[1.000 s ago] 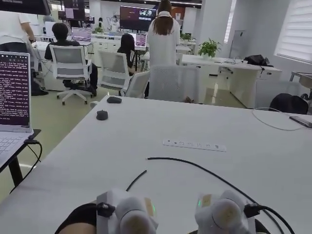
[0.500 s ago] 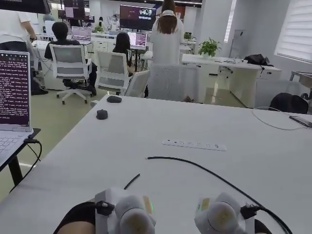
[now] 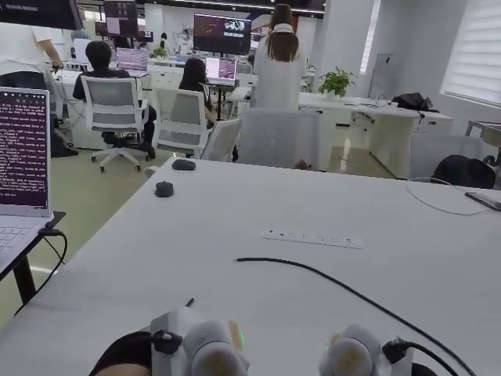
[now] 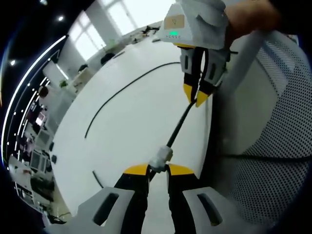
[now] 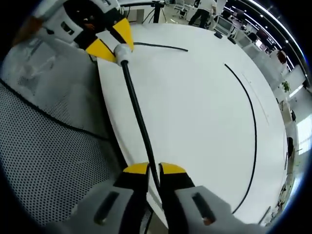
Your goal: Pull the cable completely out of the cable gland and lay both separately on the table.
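1. Left gripper point(image 4: 157, 170): jaws closed on the white gland point(image 4: 161, 157), gripped between the yellow tips.
2. Right gripper point(image 5: 153, 169): jaws pressed together on the black cable point(image 5: 136, 107), with hardly a gap between the tips.
3. Cable drawn straight from the gland to the right gripper and threaded into the gland. Both held in the air just off the near edge of the table point(image 3: 235, 219), above a mesh surface point(image 5: 53, 161).
4. Grippers pointed tip towards tip, side by side just off the near table edge in the head view. A hand point(image 4: 248, 17) wrapped round the body of the right gripper.
5. Short black end point(image 5: 161, 47) seen just past the left gripper, over the table.
6. Long black lead point(image 3: 329, 282) lying in a curve on the table, well in from the near edge. Cannot tell whether joined to the pinched cable.
7. Writing:
   - Laptop screen point(image 3: 22, 153) left of the table, showing pale lines of text on purple, too small to read.
   - Power strip point(image 3: 313, 236) near the middle of the table, markings too small to read.
   - Small label and a green light on the right gripper's body in the left gripper view, label not legible.
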Demonstrator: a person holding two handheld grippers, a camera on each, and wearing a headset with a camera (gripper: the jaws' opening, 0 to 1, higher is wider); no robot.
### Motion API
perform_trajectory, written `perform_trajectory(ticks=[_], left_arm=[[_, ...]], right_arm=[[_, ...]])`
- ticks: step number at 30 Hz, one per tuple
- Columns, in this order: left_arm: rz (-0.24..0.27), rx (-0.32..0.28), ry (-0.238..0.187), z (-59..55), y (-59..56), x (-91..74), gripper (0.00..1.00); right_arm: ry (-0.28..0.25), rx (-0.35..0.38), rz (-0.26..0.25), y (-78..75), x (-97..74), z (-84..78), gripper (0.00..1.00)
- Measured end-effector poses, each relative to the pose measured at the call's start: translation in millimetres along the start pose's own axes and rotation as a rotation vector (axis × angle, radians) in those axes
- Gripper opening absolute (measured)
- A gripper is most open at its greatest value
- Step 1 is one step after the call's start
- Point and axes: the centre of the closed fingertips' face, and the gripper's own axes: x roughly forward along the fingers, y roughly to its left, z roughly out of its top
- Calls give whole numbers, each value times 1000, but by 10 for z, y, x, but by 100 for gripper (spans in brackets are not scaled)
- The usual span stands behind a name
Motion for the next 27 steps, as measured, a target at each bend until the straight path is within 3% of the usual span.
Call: perform_trajectory(ticks=[3,8,13,15,18,22,25,27], left_arm=[[-3,4,6,-13,-9,4,14],[-7,11,8,-11,-26,4,14],[-26,23,-3,14,-70,15,14],[-31,34,0,16,-90,22,14],[-34,36,-5,29,-95,24,14],[-38,38,-4,28,-104,27,14],[-36,34,-10,39,-93,23,14],[-34,28,-13,41,-84,22,14]], right_arm=[[-39,-16,5,38,-13,99,17],[-126,-60,46,147,-24,305,22],[-255,-82,100,275,-108,570,23],[-278,-83,109,292,-131,615,22],[-273,-156,68,270,-139,631,17],[-273,-147,83,294,-128,626,14],[-277,-148,101,320,-138,626,3],[-276,-149,96,316,-128,624,3]])
